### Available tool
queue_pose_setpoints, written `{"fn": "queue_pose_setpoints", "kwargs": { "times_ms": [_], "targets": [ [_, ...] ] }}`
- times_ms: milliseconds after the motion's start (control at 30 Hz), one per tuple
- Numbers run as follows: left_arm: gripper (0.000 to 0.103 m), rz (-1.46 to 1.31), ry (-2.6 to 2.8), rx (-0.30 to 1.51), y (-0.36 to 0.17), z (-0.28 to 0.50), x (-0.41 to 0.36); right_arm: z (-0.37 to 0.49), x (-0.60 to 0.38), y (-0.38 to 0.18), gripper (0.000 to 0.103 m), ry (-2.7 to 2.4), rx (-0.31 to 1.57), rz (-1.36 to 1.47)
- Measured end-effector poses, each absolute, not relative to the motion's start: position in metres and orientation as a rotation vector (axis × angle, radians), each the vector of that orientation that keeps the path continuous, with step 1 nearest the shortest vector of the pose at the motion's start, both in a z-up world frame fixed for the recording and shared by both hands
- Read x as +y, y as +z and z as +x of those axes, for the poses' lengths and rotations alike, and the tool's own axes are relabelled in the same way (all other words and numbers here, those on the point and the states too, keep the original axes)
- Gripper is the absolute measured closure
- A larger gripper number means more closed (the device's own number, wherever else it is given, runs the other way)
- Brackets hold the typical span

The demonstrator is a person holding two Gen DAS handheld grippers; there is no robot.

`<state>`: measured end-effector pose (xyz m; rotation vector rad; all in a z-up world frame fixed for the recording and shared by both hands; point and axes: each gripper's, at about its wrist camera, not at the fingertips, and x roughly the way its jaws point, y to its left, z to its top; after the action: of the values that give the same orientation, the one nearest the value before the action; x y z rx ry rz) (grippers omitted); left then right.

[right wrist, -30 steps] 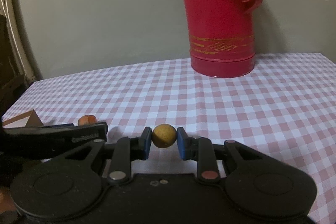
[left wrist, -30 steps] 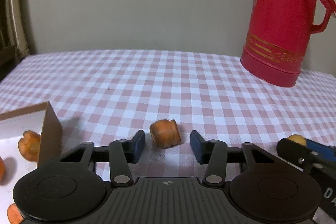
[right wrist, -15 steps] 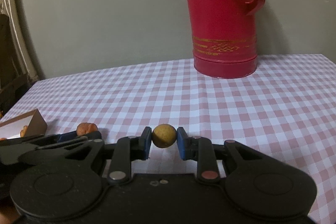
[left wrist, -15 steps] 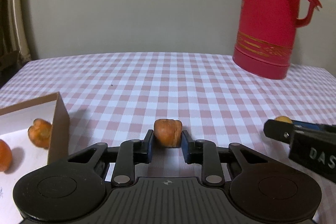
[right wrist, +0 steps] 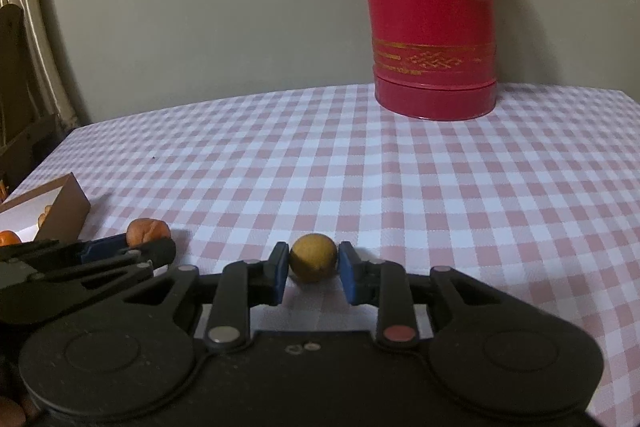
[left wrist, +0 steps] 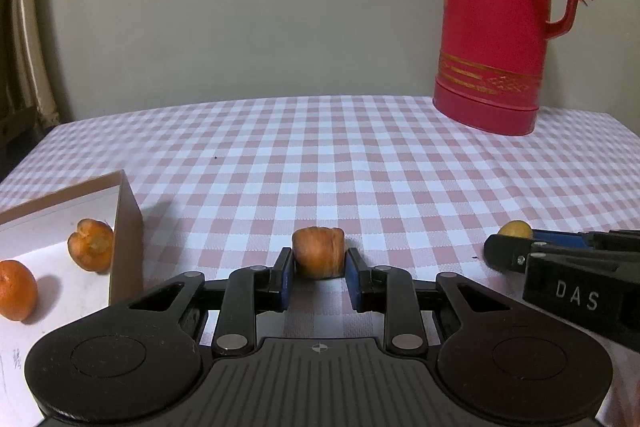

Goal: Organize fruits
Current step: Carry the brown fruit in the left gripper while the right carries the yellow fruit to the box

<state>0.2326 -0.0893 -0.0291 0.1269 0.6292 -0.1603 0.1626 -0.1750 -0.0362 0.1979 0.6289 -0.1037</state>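
The left gripper (left wrist: 319, 277) pinches an orange fruit (left wrist: 319, 251) between its tips; the right gripper (right wrist: 313, 277) clamps a yellow fruit (right wrist: 313, 257), both probably bound for the box (left wrist: 125, 227) to their left.

**Desk and what rests on it**

Desk (left wrist: 360, 163) covered edge to edge by a pink-and-white checked cloth (right wrist: 460, 195). Far right corner: a tall red flask (left wrist: 494, 27) with gold band and handle, standing upright on the cloth close to the wall. Near left edge: an open cardboard box (left wrist: 126, 227), brown walls, white floor inside; two orange fruits (left wrist: 91, 245) lie within it. A small dark speck (left wrist: 216, 157) sits on the cloth, mid-left. Cannot tell whether the orange-brown fruit (left wrist: 318, 253) or the yellow fruit (right wrist: 313, 257) touches the cloth.
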Motion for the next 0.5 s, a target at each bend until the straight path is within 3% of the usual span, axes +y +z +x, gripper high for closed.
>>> {"fn": "queue_pose_setpoints", "kwargs": {
  "times_ms": [500],
  "targets": [
    [0.070,0.090,-0.155,0.632,-0.030,0.245,-0.086,0.164,-0.176,-0.036,0.086,-0.108,0.619,0.198]
  ]
}}
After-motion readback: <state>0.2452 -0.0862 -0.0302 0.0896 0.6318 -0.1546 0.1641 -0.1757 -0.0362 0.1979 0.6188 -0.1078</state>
